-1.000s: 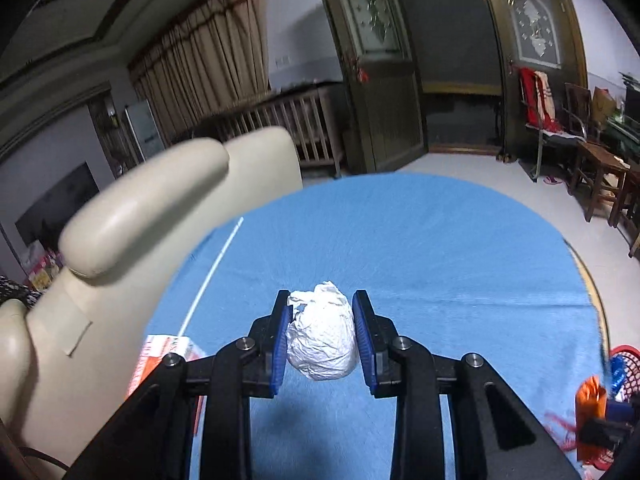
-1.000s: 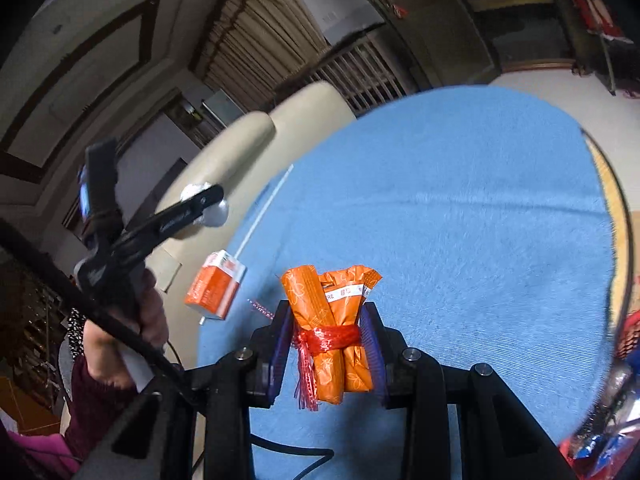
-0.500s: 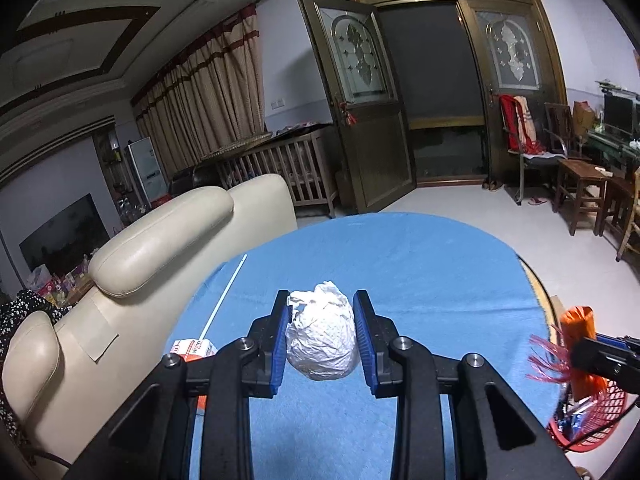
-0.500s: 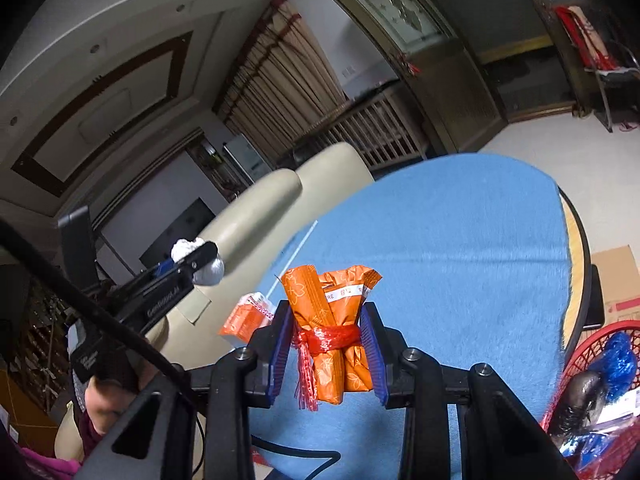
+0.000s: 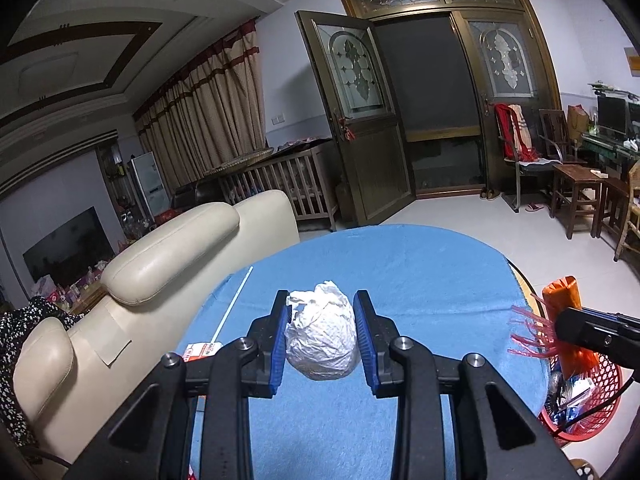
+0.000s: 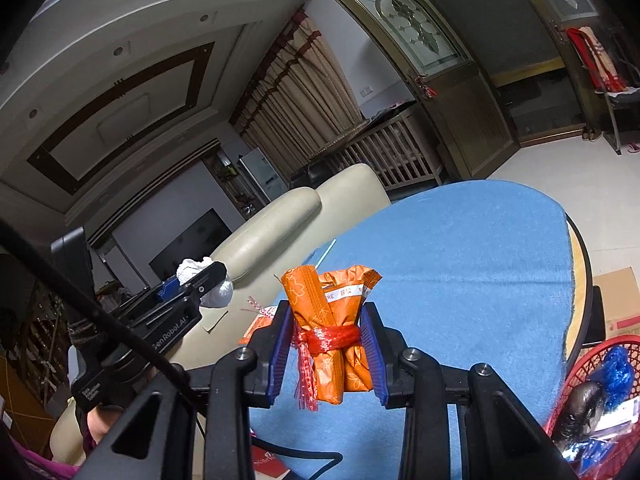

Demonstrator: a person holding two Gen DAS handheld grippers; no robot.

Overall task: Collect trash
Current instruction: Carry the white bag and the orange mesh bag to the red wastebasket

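Observation:
My left gripper [image 5: 321,334] is shut on a crumpled white paper ball [image 5: 322,336], held in the air above the blue table [image 5: 420,276]. My right gripper [image 6: 326,346] is shut on an orange wrapper bundle [image 6: 334,328] tied with red plastic mesh, also lifted off the table. In the left wrist view that bundle [image 5: 562,312] shows at the right, above a red basket [image 5: 592,400]. In the right wrist view the left gripper [image 6: 200,280] with the paper ball [image 6: 192,270] appears at the left. An orange-and-white carton [image 5: 202,350] and a white straw [image 5: 234,304] lie on the table's left side.
A cream sofa [image 5: 160,264] stands against the table's left edge. The red basket [image 6: 600,392] beside the table's right edge holds blue and dark trash. A cardboard box [image 6: 618,300] lies on the floor. Chairs [image 5: 576,196] and a doorway stand beyond.
Both grippers have risen and drawn back from the table with their loads still gripped. The view widened to show more of the room, and the red basket came into sight at the right.

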